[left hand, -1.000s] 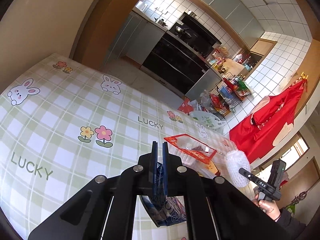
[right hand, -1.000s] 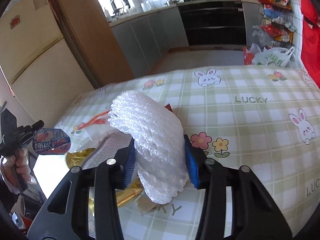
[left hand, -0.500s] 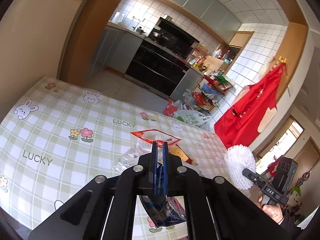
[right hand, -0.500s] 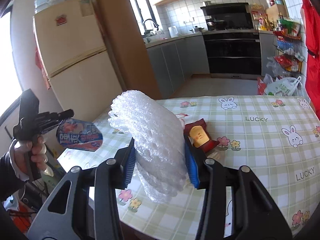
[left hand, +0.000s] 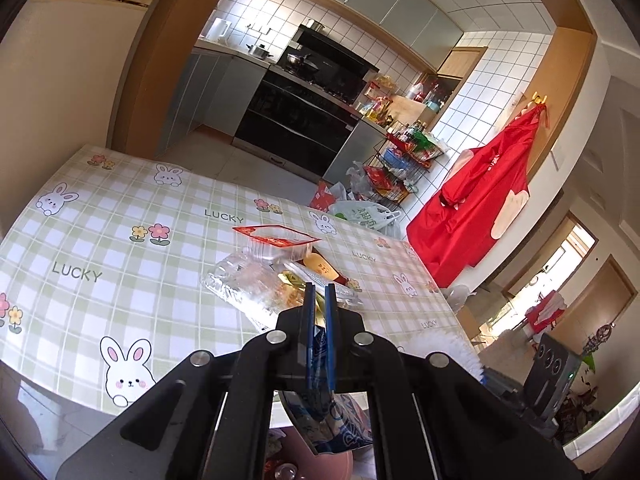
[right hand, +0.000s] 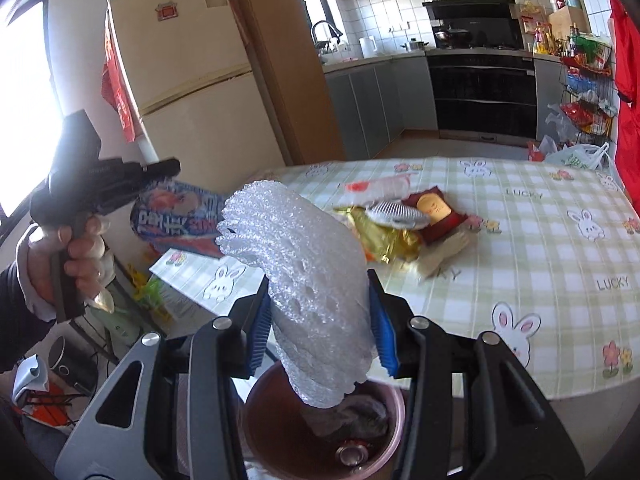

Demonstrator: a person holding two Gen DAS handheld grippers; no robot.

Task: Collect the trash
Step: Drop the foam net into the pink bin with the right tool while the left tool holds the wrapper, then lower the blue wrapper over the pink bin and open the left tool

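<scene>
Right tool [right hand: 318,334] clenched on a white foam mesh fruit sleeve [right hand: 308,276], held directly above a round pink trash bin [right hand: 394,436] standing just beside the near edge of the green-checked bench [right hand: 540,272]. Left tool [left hand: 319,342] pinched tight on a blue printed snack wrapper [left hand: 340,420], hanging over the same bin [left hand: 320,466]. Still lying on the bench: clear plastic tray with red rim [left hand: 280,240], crumpled gold foil [right hand: 384,240], dark red packet [right hand: 436,212].

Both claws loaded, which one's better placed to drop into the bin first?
Right, probably. The right claw holds the white foam net directly over the pink bin; the left claw grips the blue wrapper above the bin's edge.
</scene>
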